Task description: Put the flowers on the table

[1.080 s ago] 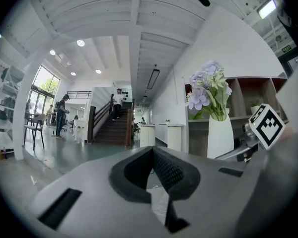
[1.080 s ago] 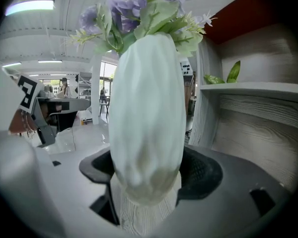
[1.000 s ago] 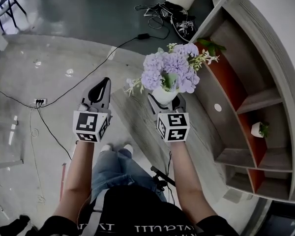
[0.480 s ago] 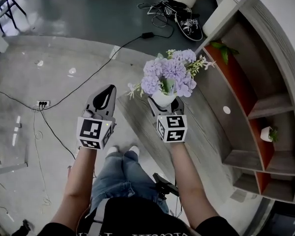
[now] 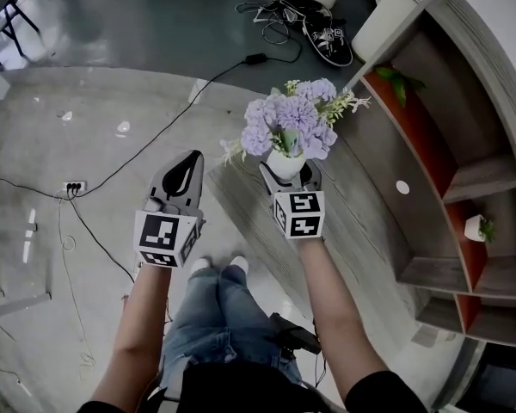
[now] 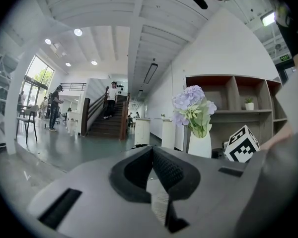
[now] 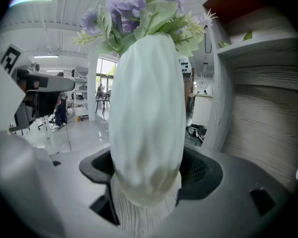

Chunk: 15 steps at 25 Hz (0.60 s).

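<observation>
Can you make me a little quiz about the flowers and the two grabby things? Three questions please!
1. True or false: the right gripper is shut on the white vase.
2. What colour are the flowers in the vase? A) red B) purple C) yellow
3. Fill in the blank: the left gripper is shut, and between its jaws there is ____.

Key: 1. True. 2. B. 3. Nothing.
</observation>
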Available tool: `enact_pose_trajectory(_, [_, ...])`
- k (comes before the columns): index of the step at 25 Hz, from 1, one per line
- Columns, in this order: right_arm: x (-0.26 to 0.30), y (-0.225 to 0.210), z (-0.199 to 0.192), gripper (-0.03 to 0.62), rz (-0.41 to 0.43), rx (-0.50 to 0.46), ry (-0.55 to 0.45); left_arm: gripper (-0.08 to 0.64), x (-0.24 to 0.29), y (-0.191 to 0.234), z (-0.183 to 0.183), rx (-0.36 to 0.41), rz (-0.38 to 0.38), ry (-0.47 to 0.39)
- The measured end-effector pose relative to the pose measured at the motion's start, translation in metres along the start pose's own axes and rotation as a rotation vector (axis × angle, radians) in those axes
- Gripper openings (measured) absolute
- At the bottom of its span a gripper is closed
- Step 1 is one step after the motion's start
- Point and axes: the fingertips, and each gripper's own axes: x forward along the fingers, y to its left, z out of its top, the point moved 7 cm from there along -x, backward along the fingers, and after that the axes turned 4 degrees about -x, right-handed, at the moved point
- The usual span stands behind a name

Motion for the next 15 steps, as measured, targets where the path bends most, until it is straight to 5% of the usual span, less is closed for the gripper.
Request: enact_pose_trajectory(15, [0.03, -0.01, -0.016, 0.373, 0.008, -0.052, -0.031, 0.009, 0.005, -0.011, -0.016, 0.018, -0.022, 0.042])
